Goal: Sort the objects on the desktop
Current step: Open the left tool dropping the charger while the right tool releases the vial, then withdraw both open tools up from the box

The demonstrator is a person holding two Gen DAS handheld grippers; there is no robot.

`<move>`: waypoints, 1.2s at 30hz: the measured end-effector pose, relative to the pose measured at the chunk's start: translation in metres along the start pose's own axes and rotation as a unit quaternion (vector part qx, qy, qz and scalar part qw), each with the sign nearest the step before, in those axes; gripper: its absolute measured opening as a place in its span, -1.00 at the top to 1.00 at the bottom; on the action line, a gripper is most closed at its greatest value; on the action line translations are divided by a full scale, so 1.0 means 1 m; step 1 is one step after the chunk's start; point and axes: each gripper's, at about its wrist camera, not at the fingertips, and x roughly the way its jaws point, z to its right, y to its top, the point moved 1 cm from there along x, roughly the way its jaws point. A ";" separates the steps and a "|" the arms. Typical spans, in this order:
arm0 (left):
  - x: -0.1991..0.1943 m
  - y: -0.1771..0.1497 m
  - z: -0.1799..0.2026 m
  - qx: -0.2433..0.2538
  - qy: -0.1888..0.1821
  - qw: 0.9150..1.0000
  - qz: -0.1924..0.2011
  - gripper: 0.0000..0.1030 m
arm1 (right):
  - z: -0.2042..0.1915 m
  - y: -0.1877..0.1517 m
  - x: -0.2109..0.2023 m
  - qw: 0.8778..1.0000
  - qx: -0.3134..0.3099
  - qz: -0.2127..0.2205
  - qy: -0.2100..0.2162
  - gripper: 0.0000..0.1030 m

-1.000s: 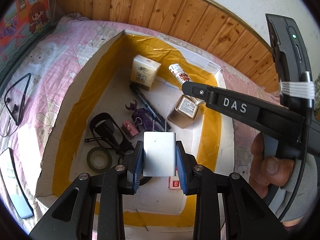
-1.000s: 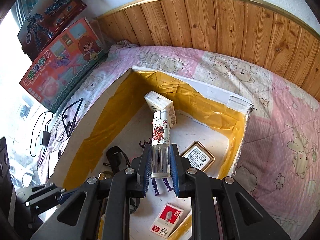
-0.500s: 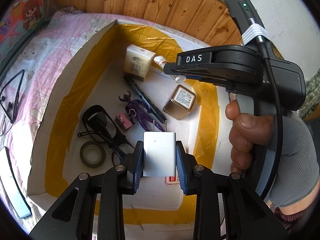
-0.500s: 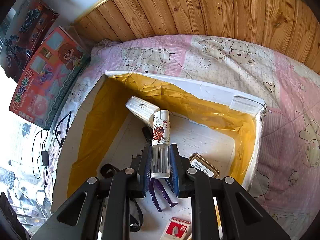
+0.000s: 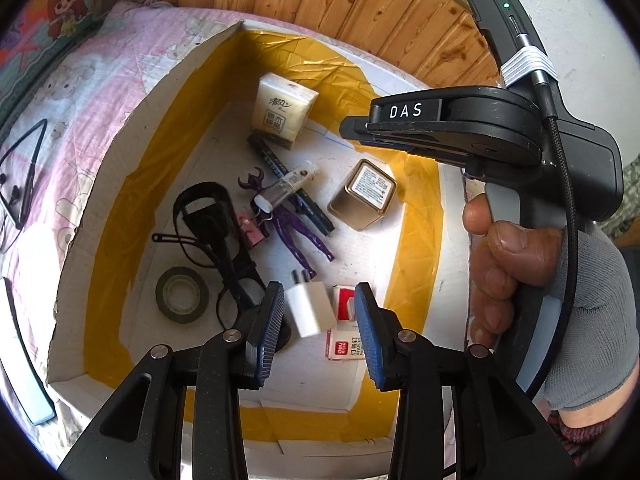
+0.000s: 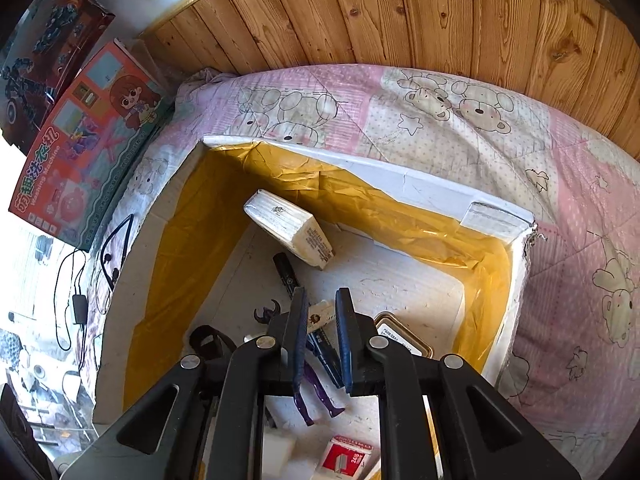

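A white cardboard box [image 5: 120,160] lined with yellow tape lies on a pink bedspread, with several small things inside. My left gripper [image 5: 318,312] hovers over its near end, and its jaws are opening. A white charger [image 5: 308,308], blurred and tilted, hangs loose between the pads, touching neither. My right gripper [image 6: 322,320] is over the box [image 6: 400,184] with narrow jaws and nothing in them; a gloved hand holds it [image 5: 352,130]. The small clear bottle [image 5: 284,188] with a cartoon label lies on the box floor, across a purple figure [image 5: 296,232]. The bottle [image 6: 320,316] also shows below the right fingers.
In the box lie a tissue pack [image 5: 282,114], a gold tin [image 5: 362,194], a black marker [image 5: 316,212], a tape roll [image 5: 182,294], a black strap [image 5: 208,216] and red staple boxes [image 5: 346,308]. Earphones [image 5: 24,176] lie on the bedspread. Toy boxes [image 6: 80,152] lean at the left.
The right gripper let go of the bottle, which now lies in the box. The left jaws have parted and the charger has slipped down and tilted between them.
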 end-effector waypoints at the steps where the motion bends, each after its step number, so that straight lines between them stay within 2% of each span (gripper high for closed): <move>1: -0.001 0.000 0.001 0.002 0.001 1.000 0.001 0.23 | 0.000 -0.001 -0.001 1.000 -0.002 0.000 0.000 0.69; 12: -0.021 -0.001 0.005 0.002 0.022 1.000 0.020 0.21 | -0.015 -0.023 -0.028 0.998 -0.055 0.001 -0.009 0.61; 20: -0.042 -0.005 0.003 0.015 0.086 0.994 0.061 0.21 | -0.026 -0.049 -0.056 0.992 -0.124 0.008 -0.030 0.59; 22: -0.048 -0.006 0.001 0.013 0.103 0.992 0.072 0.21 | -0.030 -0.060 -0.065 0.988 -0.150 0.011 -0.037 0.57; 24: -0.052 -0.006 0.000 0.016 0.106 0.991 0.078 0.21 | -0.036 -0.074 -0.076 0.982 -0.182 0.018 -0.045 0.47; 26: -0.056 -0.008 0.001 0.016 0.112 0.990 0.085 0.21 | -0.043 -0.090 -0.088 0.974 -0.217 0.030 -0.053 0.28; 30: -0.059 -0.010 0.004 0.021 0.111 0.989 0.099 0.20 | -0.055 -0.124 -0.111 0.958 -0.272 0.050 -0.070 0.13; 32: -0.064 -0.013 0.006 0.025 0.111 0.988 0.109 0.08 | -0.059 -0.139 -0.120 0.953 -0.289 0.058 -0.076 0.01; 36: -0.074 -0.019 0.005 0.017 0.114 0.985 0.131 0.03 | -0.062 -0.164 -0.127 0.948 -0.301 0.064 -0.074 0.00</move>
